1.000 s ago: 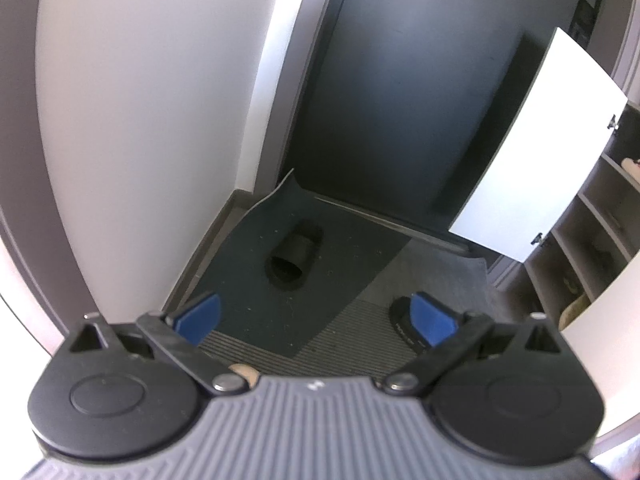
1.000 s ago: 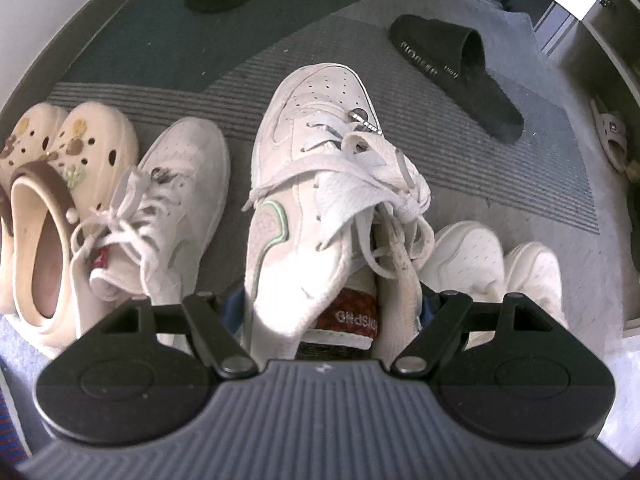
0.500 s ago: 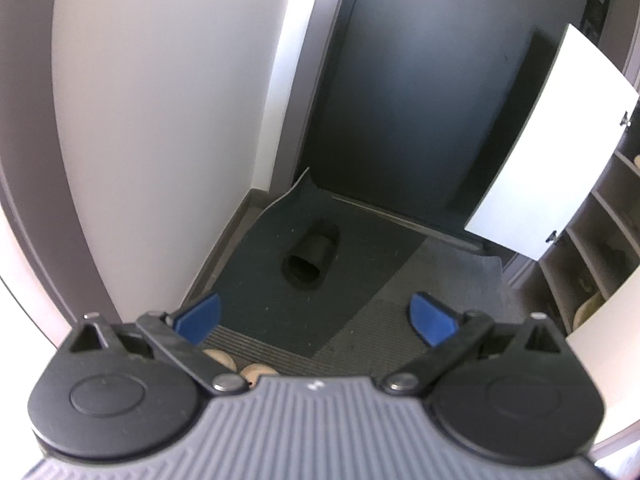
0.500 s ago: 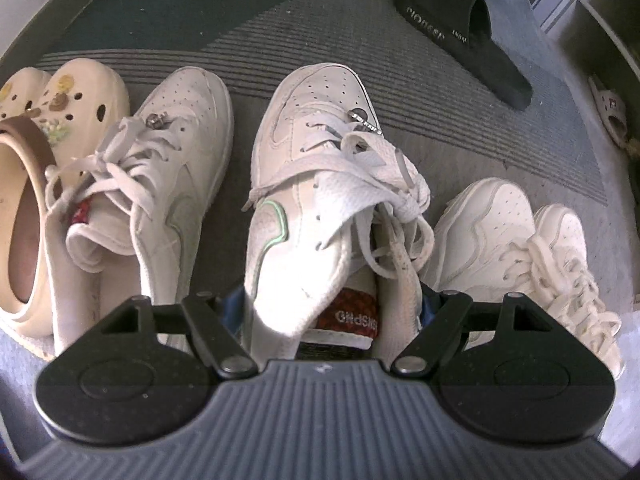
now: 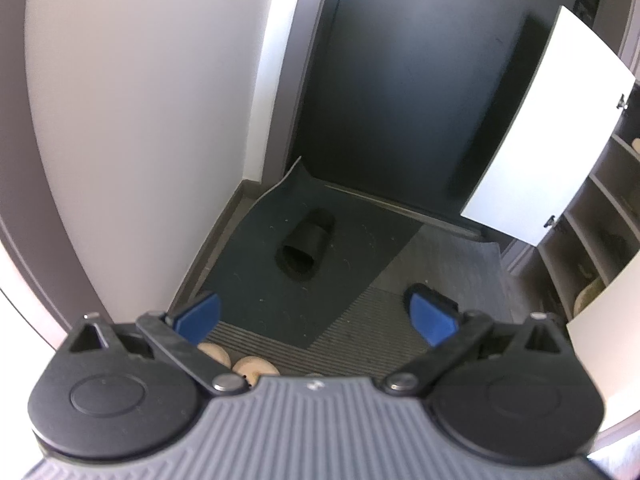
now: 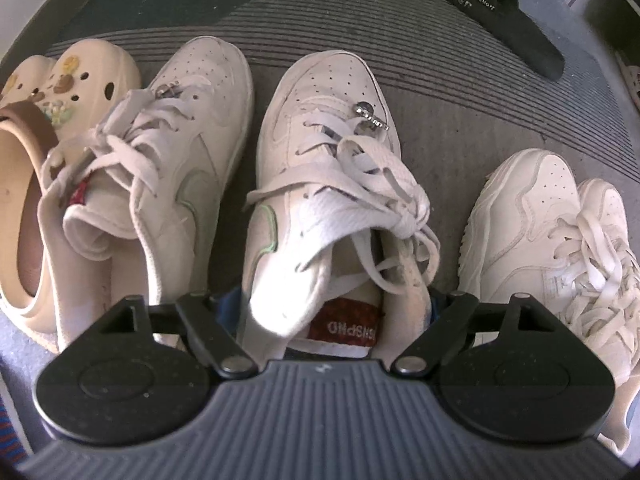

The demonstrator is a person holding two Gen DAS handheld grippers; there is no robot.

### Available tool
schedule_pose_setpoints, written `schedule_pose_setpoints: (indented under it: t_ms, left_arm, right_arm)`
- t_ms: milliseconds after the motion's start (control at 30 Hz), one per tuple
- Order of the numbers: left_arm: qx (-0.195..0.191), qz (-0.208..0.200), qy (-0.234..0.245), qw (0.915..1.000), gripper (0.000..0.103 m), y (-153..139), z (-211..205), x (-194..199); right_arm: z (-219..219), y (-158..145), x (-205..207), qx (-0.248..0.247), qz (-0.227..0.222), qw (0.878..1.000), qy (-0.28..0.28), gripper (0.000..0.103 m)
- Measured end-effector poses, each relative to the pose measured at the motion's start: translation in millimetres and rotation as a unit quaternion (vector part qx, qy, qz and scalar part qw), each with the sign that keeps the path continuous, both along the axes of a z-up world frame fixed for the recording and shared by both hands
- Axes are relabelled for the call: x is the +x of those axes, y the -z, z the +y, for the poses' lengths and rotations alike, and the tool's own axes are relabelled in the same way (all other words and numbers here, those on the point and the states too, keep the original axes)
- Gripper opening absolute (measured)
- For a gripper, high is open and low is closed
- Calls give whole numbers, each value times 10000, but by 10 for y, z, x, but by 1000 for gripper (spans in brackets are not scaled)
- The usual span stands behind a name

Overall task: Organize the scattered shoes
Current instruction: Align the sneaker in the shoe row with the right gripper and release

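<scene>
Right gripper (image 6: 332,312): clamped on the heel of the white sneaker (image 6: 324,184), pointed down at the ribbed mat (image 6: 460,112).
Sneaker: beside its mate (image 6: 168,160) on the mat.
Left gripper (image 5: 316,316): held spread wide, empty, raised above the mat.

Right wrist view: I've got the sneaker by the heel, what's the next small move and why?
Probably set the held sneaker down close beside its mate, toes level, then open the right gripper. The two show the same green trim and lace charm, and a strip of bare mat separates them. The left gripper is open with nothing between its fingers, pointed at the door.
</scene>
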State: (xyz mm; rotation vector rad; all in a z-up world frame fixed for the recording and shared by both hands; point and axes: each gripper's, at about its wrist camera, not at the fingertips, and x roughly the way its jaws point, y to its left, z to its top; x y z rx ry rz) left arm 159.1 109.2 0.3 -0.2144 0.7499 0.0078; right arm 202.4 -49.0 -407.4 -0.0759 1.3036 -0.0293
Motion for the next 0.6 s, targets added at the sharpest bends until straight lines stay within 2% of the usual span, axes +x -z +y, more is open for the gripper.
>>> schedule_pose_setpoints:
  t_ms: [267, 400, 467, 600]
  left_arm:
    - [174, 1, 99, 9998, 103, 44, -148, 9]
    - [219, 18, 83, 9997, 103, 57, -173, 25]
    - [225, 28, 75, 9997, 103, 63, -182, 33]
    - [253, 19, 67, 9997, 103, 67, -188, 43]
  right_arm:
    - [-4, -19, -8, 247, 18, 9997, -66, 90]
    - [-100, -123, -15, 529, -69, 9985, 117, 90]
    - [-190, -294, -12, 965, -331, 9943, 302, 90]
    - [-318, -582, -51, 1289, -657, 9878, 576, 90]
